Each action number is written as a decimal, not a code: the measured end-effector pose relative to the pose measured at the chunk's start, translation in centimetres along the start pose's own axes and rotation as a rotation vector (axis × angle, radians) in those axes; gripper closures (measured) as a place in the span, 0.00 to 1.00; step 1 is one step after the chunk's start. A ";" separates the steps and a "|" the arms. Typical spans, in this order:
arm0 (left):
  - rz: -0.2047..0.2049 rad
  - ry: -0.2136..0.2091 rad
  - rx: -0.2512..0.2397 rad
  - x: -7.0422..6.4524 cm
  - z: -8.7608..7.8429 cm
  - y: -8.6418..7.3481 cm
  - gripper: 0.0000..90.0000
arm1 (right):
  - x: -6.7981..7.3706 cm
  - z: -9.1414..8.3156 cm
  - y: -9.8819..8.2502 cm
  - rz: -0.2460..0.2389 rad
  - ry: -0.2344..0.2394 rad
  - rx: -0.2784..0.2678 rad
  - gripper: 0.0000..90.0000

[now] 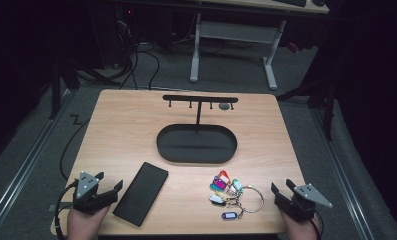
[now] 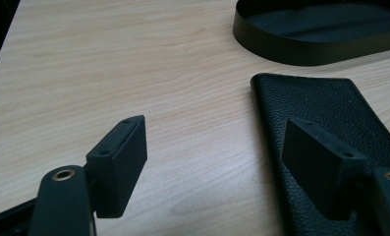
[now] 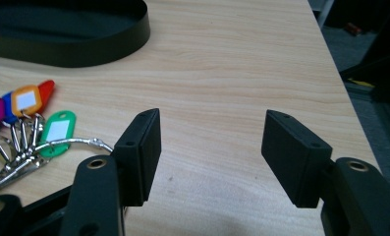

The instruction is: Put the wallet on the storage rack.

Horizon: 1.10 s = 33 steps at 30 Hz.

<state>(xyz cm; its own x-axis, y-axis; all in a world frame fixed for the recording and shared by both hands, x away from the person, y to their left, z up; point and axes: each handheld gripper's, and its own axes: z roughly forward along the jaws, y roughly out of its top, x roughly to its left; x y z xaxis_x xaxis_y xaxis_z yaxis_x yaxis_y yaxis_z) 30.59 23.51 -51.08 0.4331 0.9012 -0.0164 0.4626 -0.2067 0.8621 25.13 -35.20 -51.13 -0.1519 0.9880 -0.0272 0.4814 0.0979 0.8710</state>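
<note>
A black leather case (image 1: 140, 193) (image 2: 325, 118) lies flat near the table's front left. Just left of it sits my left gripper (image 1: 111, 183) (image 2: 217, 162), open, with bare wood between its jaws and its right jaw over the case's edge. A bunch of coloured key tags (image 1: 225, 190) (image 3: 30, 118) on a metal ring (image 1: 252, 199) lies at the front right. My right gripper (image 1: 283, 189) (image 3: 212, 147) rests to the right of the ring, open, with nothing between its jaws.
A black oval tray (image 1: 196, 144) (image 2: 320, 49) (image 3: 65, 49) with an upright hook rack (image 1: 200, 99) stands in the middle of the table. The table's right edge (image 3: 349, 113) runs close to my right gripper. A desk frame (image 1: 236, 45) stands on the floor beyond.
</note>
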 end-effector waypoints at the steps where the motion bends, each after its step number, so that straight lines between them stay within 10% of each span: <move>1: -0.002 -0.004 -0.003 0.2 0.1 0.1 0.29 | 0.2 -0.1 0.0 -0.001 -0.007 0.003 0.46; 16: 0.051 -0.004 -0.018 0.4 -0.2 0.8 0.29 | 3.6 0.6 0.7 -0.102 0.002 0.022 0.52; 33: 0.015 -0.101 -0.030 -0.5 1.8 1.5 0.25 | 2.3 -1.6 0.1 -0.085 0.028 0.070 0.56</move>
<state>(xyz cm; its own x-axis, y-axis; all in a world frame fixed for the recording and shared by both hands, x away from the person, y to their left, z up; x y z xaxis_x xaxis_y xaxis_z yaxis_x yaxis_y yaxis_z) 32.41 22.04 -50.72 0.5164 0.8547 -0.0534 0.4331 -0.2068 0.8773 23.44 -33.06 -50.37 -0.2182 0.9722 -0.0849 0.5244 0.1902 0.8299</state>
